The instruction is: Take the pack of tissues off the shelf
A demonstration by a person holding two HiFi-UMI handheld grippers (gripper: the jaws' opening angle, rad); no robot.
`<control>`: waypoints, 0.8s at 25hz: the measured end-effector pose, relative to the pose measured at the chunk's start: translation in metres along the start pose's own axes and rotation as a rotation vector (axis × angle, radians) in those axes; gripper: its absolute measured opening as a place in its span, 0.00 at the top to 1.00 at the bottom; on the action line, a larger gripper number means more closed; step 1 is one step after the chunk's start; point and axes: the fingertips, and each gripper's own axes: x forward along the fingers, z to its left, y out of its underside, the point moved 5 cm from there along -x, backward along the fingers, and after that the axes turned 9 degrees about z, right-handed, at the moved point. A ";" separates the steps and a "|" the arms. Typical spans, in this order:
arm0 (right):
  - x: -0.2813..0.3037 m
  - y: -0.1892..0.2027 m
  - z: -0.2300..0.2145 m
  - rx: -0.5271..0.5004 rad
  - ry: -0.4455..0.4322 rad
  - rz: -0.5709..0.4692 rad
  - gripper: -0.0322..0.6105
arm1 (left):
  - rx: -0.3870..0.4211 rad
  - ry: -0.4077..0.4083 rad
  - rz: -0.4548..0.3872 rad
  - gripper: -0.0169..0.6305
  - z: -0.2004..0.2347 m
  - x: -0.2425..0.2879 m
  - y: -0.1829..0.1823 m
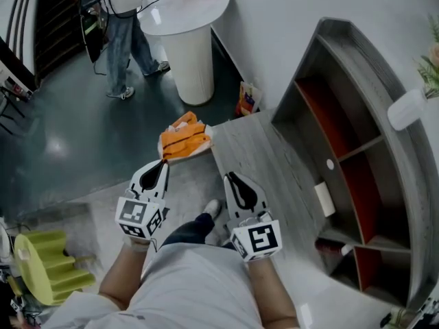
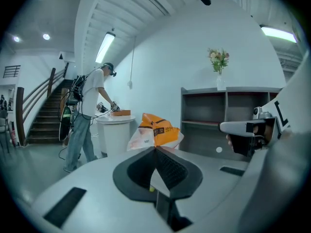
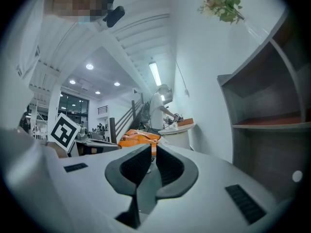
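- Pack of tissues (image 1: 184,138): I take the orange-and-white bag to be it. It lies on the corner of the low grey platform (image 1: 264,156), not in any compartment of the shelf (image 1: 357,53).
- Left claw (image 2: 155,150): clenched, tips meeting, nothing between the pads.
- Right claw (image 3: 151,147): also closed, down to a hairline slit, and empty.
- Bearing: the pack is straight ahead of both claws. In the left gripper view it sits dead centre, just above the jaw tips. In the right gripper view it is ahead and slightly left of the tips.
- Nearer hand: left. In the head view its tip is just short of the pack's near edge, while the right claw is further back and off to the pack's right.
- Long axis: looks to run roughly across the line the claws point along, so the near long side faces them. The bag is crumpled, so treat that as approximate.
- Shelf is off to the right of the right claw, with its open front facing the platform. A small white block (image 1: 324,199) sits at a shelf board's front edge; can't tell what it is.
- Next move, as I judge it: either claw has to open before it can grip. The left has the shortest straight run in, and pinching across the short dimension looks workable.
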 end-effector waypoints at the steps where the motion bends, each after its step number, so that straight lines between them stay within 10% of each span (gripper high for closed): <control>1: 0.002 -0.001 0.001 -0.011 -0.006 0.001 0.89 | 0.000 0.000 0.000 0.95 0.001 0.000 0.000; 20: 0.005 -0.001 -0.005 -0.009 0.006 0.006 0.89 | 0.010 0.015 0.007 0.95 -0.002 0.007 -0.006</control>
